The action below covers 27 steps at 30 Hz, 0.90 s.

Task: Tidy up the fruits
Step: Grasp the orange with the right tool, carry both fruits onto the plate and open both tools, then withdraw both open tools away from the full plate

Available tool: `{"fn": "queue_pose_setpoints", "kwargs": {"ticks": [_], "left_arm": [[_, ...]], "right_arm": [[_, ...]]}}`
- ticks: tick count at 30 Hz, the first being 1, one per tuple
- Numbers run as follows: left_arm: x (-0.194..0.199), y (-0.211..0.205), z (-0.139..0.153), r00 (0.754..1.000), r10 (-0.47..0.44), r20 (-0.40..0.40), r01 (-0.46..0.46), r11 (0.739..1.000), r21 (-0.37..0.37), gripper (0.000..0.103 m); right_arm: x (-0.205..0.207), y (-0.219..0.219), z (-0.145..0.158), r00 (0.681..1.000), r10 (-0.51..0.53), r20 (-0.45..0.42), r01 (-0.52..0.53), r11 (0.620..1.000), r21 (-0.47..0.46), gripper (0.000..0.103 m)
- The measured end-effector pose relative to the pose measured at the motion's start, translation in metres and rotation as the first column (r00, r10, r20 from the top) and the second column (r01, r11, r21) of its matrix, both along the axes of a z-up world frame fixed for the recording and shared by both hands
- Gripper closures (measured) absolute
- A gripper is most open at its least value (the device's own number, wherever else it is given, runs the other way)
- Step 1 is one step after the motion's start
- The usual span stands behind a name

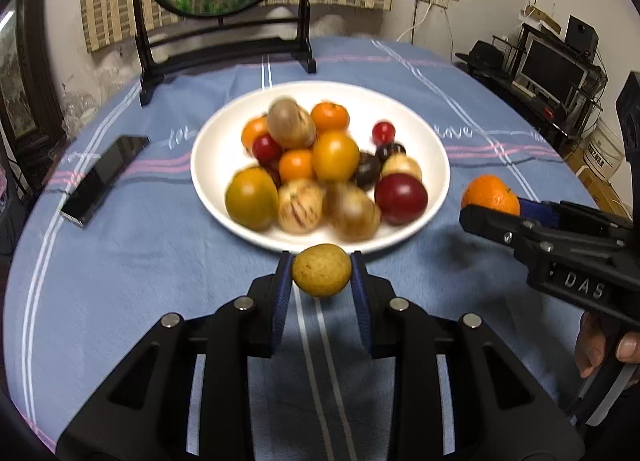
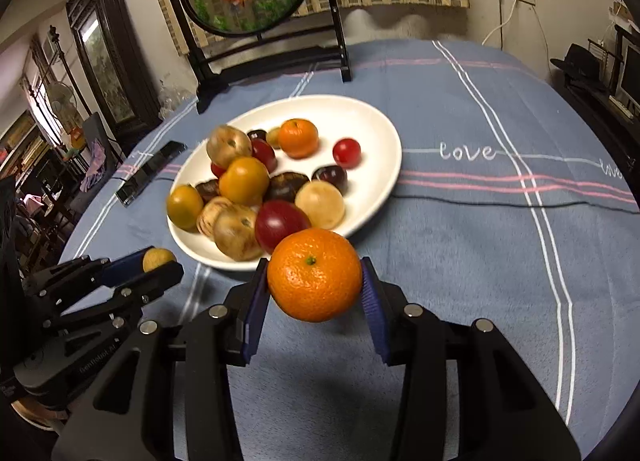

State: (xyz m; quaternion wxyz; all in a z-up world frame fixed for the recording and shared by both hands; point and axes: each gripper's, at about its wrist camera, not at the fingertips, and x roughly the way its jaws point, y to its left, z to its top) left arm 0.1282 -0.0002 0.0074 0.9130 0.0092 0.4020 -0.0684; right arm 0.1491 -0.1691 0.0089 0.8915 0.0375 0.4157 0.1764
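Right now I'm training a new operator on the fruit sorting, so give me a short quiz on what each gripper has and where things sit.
1. True or false: the left gripper is shut on a small yellow-green fruit.
2. Which fruit is the right gripper holding? A) a red plum B) an orange mandarin C) a brown chestnut
3. Fill in: the black phone lies on the blue tablecloth, to the ____ of the white plate in the left wrist view.

Key: 1 true. 2 B, the orange mandarin. 3 left.
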Motion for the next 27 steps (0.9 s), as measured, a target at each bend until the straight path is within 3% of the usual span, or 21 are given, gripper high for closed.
{"fn": "queue_pose_setpoints", "kwargs": {"ticks": [7, 12, 19, 20, 21, 22, 23, 27], "left_arm": [[0.024, -0.001, 0.034, 0.997, 0.020, 0.078, -0.022, 1.000, 0.020, 0.074], [0.059, 0.002, 0.048, 0.994, 0.065, 0.092, -0.064, 0.998, -0.009, 0.074], [0.112, 0.007, 0.029, 0.988, 0.145, 0.056, -0.144, 0.989, -0.010, 0.074], [0.117, 0.008, 0.025, 0.988, 0.149, 0.049, -0.149, 0.989, -0.012, 0.072], [0.122, 0.010, 0.020, 0.985, 0.162, 0.050, -0.161, 0.987, -0.022, 0.064], [0.124, 0.011, 0.017, 0.983, 0.172, 0.055, -0.171, 0.985, -0.029, 0.054], [0.125, 0.012, 0.016, 0.980, 0.185, 0.068, -0.183, 0.982, -0.038, 0.035], [0.121, 0.014, 0.016, 0.976, 0.192, 0.103, -0.191, 0.981, -0.024, 0.030]], "right_arm": [[0.019, 0.007, 0.025, 0.998, -0.017, 0.059, 0.016, 1.000, 0.025, 0.058], [0.040, 0.017, 0.035, 0.995, -0.036, 0.096, 0.032, 0.998, 0.046, 0.058], [0.081, 0.030, 0.005, 0.996, -0.054, 0.070, 0.047, 0.994, 0.097, 0.056], [0.085, 0.028, -0.001, 0.997, -0.050, 0.055, 0.044, 0.993, 0.106, 0.051], [0.087, 0.026, -0.005, 0.998, -0.048, 0.040, 0.043, 0.992, 0.120, 0.047], [0.088, 0.023, -0.008, 0.998, -0.049, 0.034, 0.044, 0.990, 0.136, 0.041], [0.087, 0.020, -0.008, 0.998, -0.055, 0.040, 0.048, 0.988, 0.144, 0.037], [0.084, 0.015, -0.005, 0.996, -0.074, 0.059, 0.066, 0.990, 0.128, 0.036]]}}
